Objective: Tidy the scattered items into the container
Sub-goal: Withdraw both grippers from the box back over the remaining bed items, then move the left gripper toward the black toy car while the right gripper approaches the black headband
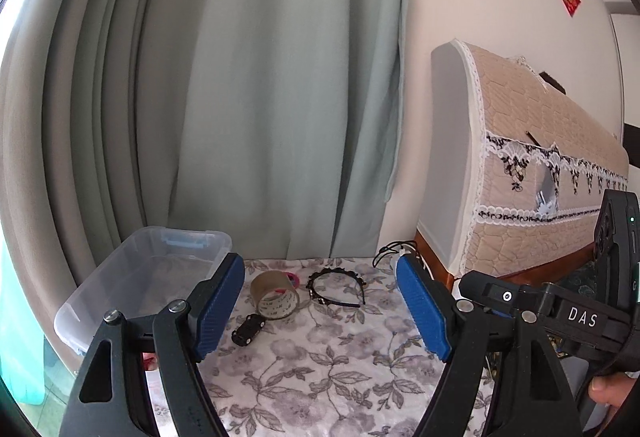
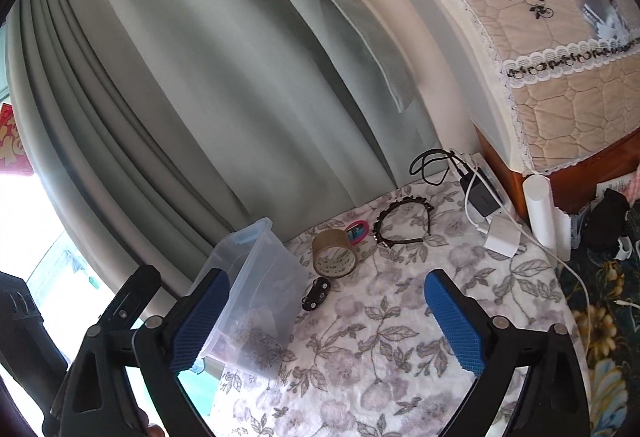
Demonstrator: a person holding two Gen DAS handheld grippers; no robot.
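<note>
Showing both the left gripper (image 1: 320,311) and right gripper (image 2: 326,321) released, the light, rigid tape roll (image 1: 275,295), graspable across its wall, lies just ahead beside the clear plastic container (image 1: 120,301) at left.

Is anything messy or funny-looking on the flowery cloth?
Nothing is spilled or broken. The tape roll, toy car, headband and a pink thing lie scattered beside the plastic box, which holds none of them yet.

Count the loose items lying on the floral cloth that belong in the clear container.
4: tape roll beside the container, toy car before it, pink item behind it, headband rightmost. None seems hidden.
</note>
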